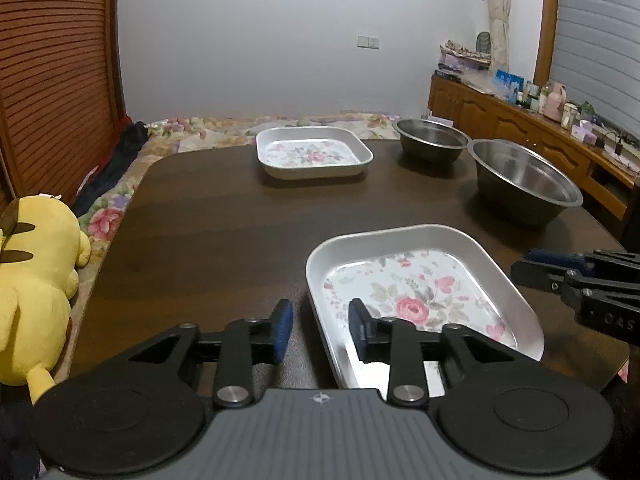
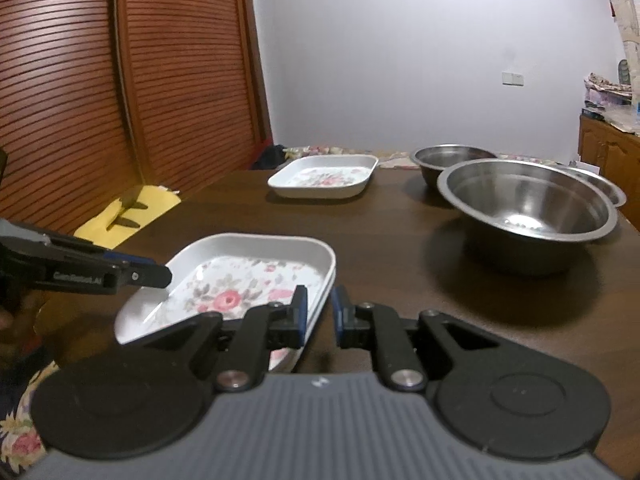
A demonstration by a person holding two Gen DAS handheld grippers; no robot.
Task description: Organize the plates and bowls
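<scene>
The near plate [image 1: 420, 292], white-rimmed with a rose print, lies flat at the near right part of the bench [image 1: 224, 232]; its long axis runs from the near edge toward the far side. In the right wrist view it looks like two plates nested (a second rim line shows under the first), though I cannot tell for sure.

The left tongs [image 1: 320, 328] straddle the plate's near left rim, one finger outside over the bench, the other inside over the print; they are spread, the pads clear of the rim. They point forward and tilted down. The right tongs [image 2: 320, 312] straddle the plate's right rim the same way, narrowly spread, with a gap on either side of the rim, and they too slope downward. Each tool shows side-on in the other's camera, the left one [image 2: 132, 276] reaching in over the plate's left edge.

A far plate [image 1: 314, 152] with the same print sits at the bench's back edge. To its right stand a small steel bowl [image 1: 430, 138] and, nearer, a big steel bowl [image 1: 524, 184], apart from the near plate. A yellow plush toy [image 1: 36, 292] lies on the flowered bed left of the bench
</scene>
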